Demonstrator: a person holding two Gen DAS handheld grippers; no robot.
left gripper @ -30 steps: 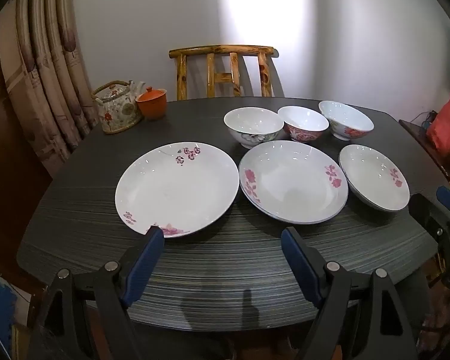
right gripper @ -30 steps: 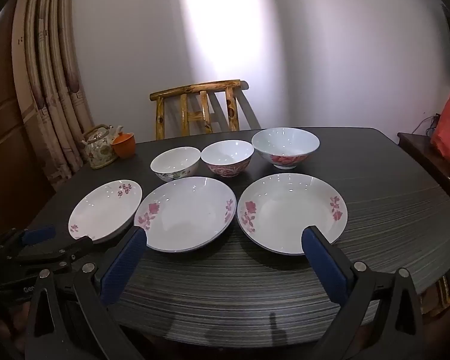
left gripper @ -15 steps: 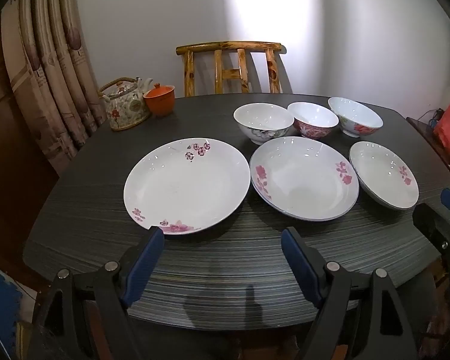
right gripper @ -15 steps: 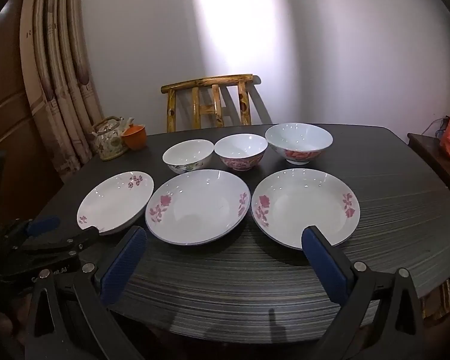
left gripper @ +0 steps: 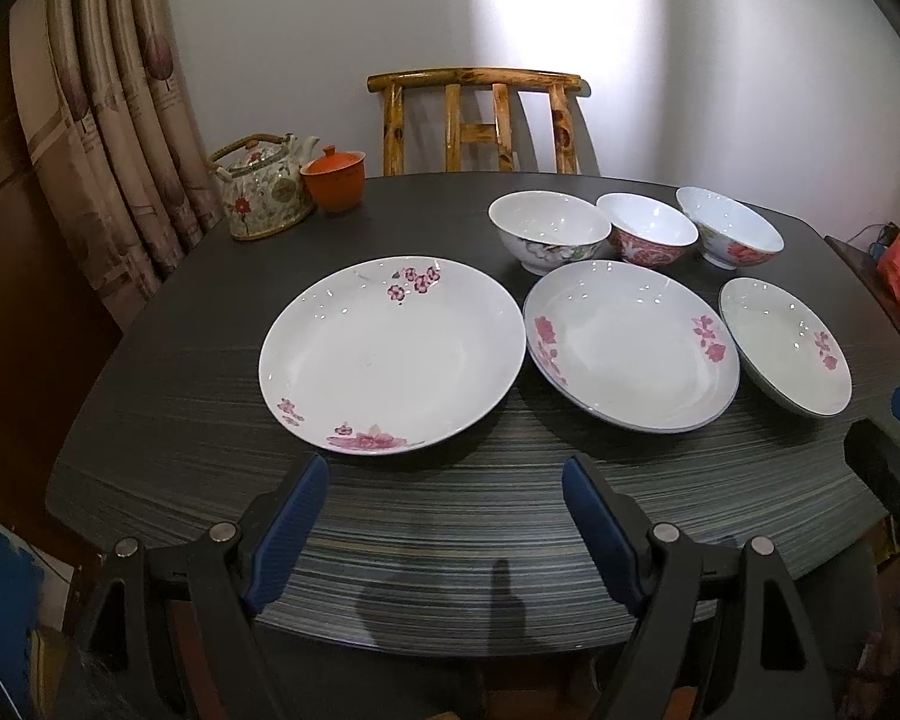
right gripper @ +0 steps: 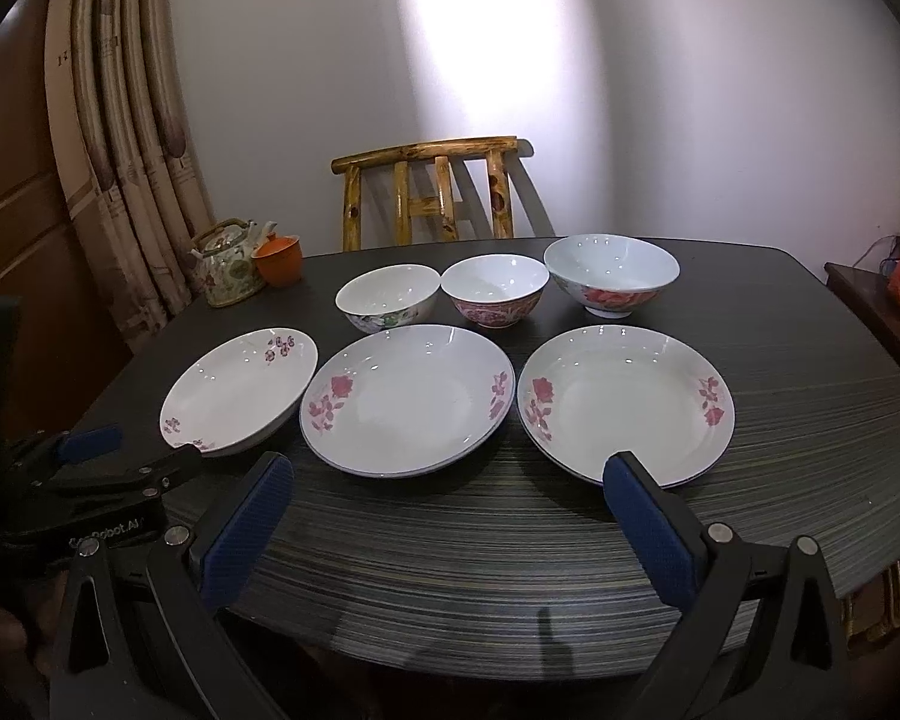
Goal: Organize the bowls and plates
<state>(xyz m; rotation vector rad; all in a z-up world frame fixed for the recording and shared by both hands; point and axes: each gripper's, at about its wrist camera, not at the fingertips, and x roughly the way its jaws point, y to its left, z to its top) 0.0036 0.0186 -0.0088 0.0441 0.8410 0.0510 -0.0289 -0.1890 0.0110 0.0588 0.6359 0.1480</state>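
**Ahead of both grippers: six pieces lying unsorted, nothing stacked**

Ahead of the left gripper (left gripper: 444, 495), jaws standing wide and carrying nothing, the plum-blossom plate (left gripper: 390, 360) is lying just beyond the fingertips. To its right the middle rose plate (left gripper: 630, 345) and the right rose plate (left gripper: 783, 354) are sitting in one row on the dark table (left gripper: 450, 540). Ahead of the right gripper (right gripper: 450, 495), likewise gaping and empty, the right rose plate is lying nearest. Farther off, three bowls are standing in a line: green-floral bowl (right gripper: 387, 297), pink-patterned bowl (right gripper: 495, 288), large rose bowl (right gripper: 612, 273). Judging by this layout, organizing is only beginning; all stacking is remaining
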